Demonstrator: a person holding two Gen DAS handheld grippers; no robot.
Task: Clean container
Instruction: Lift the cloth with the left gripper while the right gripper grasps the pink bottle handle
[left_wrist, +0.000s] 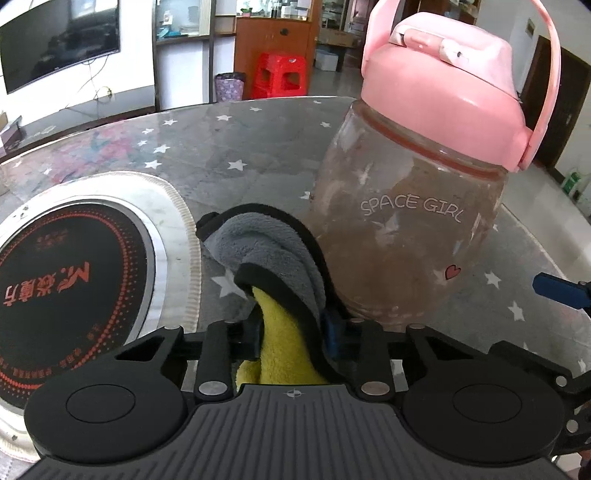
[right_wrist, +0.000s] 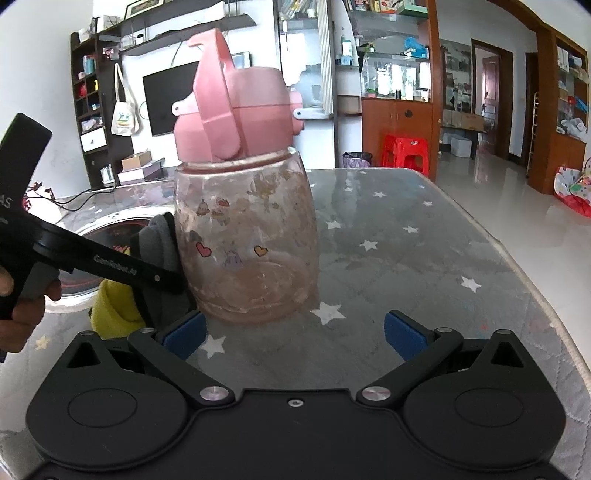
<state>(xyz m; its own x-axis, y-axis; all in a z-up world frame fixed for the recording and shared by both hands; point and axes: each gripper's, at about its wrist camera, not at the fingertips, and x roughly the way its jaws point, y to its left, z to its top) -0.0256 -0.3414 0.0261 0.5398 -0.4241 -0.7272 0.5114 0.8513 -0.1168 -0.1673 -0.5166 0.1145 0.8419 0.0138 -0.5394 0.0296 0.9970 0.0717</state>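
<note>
Left gripper (left_wrist: 291, 332) clamped on grey-yellow cloth (left_wrist: 266, 251), pressed against bottle (left_wrist: 406, 221) standing upright on table (right_wrist: 406, 240). Right gripper (right_wrist: 295, 332) jaws apart, just beside bottle base.

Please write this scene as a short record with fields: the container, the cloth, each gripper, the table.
container: clear bottle with pink lid, upright on the table, walls look smeared
cloth: grey and yellow cloth, against the bottle's side
left gripper: shut on the cloth
right gripper: open, holds nothing, bottle just ahead of it
table: star-patterned top, round cooktop set in it
</note>
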